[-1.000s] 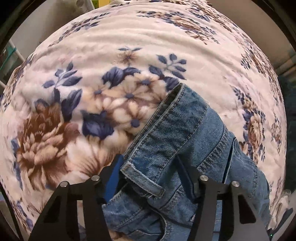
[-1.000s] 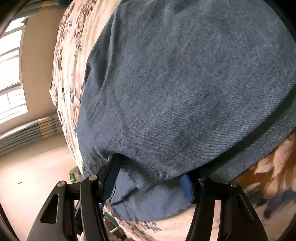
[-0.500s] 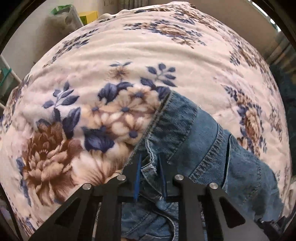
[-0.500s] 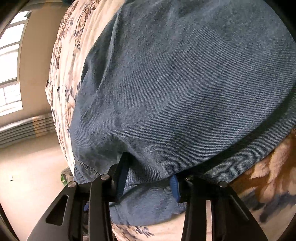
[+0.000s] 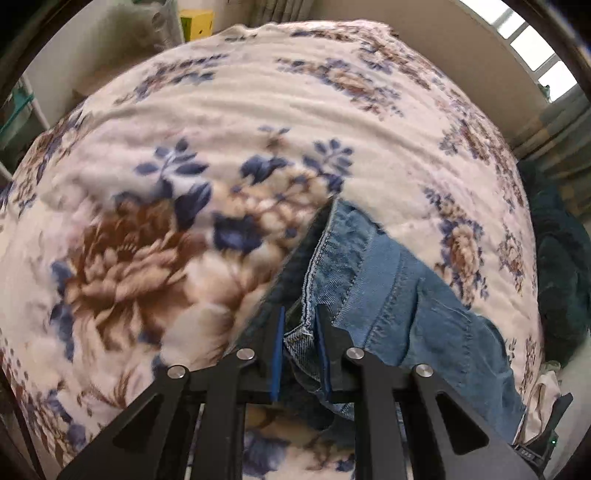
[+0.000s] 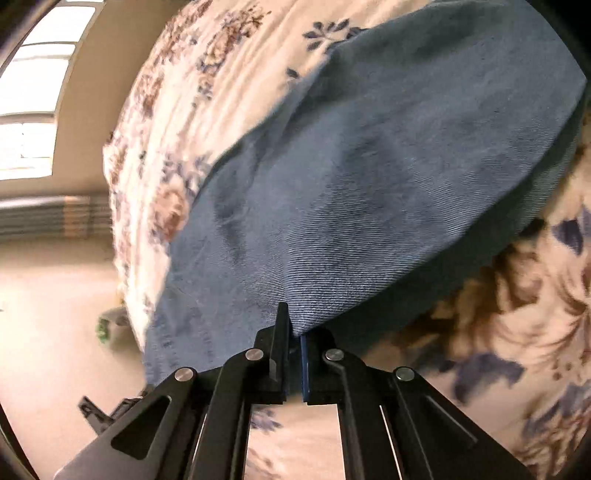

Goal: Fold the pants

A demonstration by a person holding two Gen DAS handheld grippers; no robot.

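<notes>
Blue denim pants (image 5: 399, 291) lie on a floral blanket (image 5: 221, 122) that covers a bed. In the left wrist view my left gripper (image 5: 300, 321) is shut on the waistband of the pants, and the stitched band edge stands up between its blue pads. The waistband hangs lifted off the blanket and casts a shadow. In the right wrist view my right gripper (image 6: 294, 332) is shut on a fold of the pants (image 6: 369, 177) at the leg's near edge. That edge is raised, with dark shadow beneath it.
The blanket (image 6: 192, 92) ends at the bed's left edge above a pale floor (image 6: 48, 314). A window (image 6: 33, 92) is at upper left. Dark green cloth (image 5: 557, 266) lies by the bed's right side. A yellow box (image 5: 195, 24) stands past the far end.
Both grippers went from open around the denim to shut on it. Both have risen, lifting the waistband and the leg edge off the blanket.
</notes>
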